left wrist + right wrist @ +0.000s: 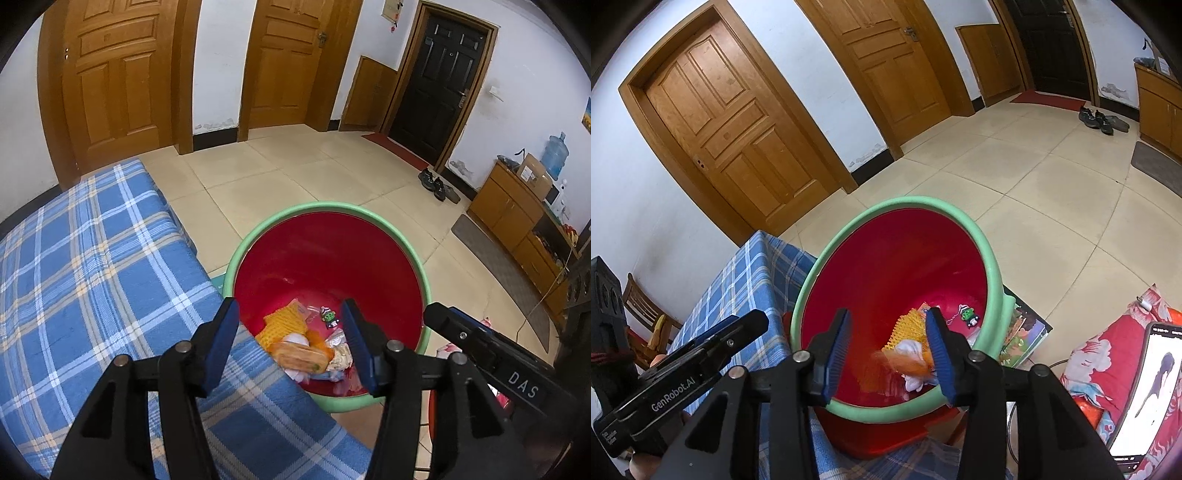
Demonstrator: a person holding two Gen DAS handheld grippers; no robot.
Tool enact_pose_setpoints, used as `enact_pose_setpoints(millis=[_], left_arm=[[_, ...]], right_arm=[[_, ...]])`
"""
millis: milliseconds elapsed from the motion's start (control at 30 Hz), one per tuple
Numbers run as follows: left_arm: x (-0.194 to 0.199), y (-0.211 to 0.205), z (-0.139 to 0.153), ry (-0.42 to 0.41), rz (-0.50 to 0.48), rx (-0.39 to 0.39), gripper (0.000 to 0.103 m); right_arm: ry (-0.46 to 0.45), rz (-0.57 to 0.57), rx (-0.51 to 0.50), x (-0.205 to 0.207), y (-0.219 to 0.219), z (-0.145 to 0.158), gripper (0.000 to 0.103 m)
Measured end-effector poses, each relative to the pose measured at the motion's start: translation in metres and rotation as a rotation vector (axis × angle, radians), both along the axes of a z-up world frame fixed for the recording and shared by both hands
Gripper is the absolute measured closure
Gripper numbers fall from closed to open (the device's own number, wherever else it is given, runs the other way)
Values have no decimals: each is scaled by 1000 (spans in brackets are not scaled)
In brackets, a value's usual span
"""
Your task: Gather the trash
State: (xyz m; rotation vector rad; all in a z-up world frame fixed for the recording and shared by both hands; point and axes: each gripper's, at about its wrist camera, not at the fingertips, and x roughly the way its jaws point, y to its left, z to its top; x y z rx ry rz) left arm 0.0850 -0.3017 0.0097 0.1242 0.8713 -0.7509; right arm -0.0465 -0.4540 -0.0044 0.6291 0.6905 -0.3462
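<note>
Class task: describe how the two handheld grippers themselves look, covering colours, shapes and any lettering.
Both the left gripper and right gripper are black angular frames with silver pivot pins and blue ribbed pads. White lettering appears on their sides: "DAS" on the right, "GenRobot.AI" on the left.

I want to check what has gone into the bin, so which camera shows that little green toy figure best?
The left wrist view: the green toy figure lies unobstructed on the red bin's floor, between the open hand-held gripper's fingers. The right wrist view shows it too, smaller and off beside the right finger, close to the bin's green rim.
</note>
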Motion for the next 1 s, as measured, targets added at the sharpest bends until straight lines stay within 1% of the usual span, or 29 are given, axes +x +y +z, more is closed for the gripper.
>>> enact_pose_setpoints(millis=[233,333,400,633,700,800,933,1000], left_arm=[[1,13,3,-1,33,-10,46],[1,23,4,1,59,-13,46],[1,30,5,2,77,-14,46],[0,56,11,-2,148,-18,45],[-1,66,14,-7,177,-20,43],[-3,81,18,-15,213,-24,37],[-7,101,24,-30,269,-26,30],[-8,111,27,-38,293,-25,29]], right_arm=[[0,3,-8,-1,3,2,49],[0,6,-9,-1,5,4,44],[-2,9,-12,-2,8,5,38],[-11,31,-21,-2,20,13,30],[-14,41,-25,-2,26,15,27],[-19,61,-31,-2,35,19,24],[-28,85,-44,-3,49,25,21],[-34,97,-49,-3,55,29,20]])
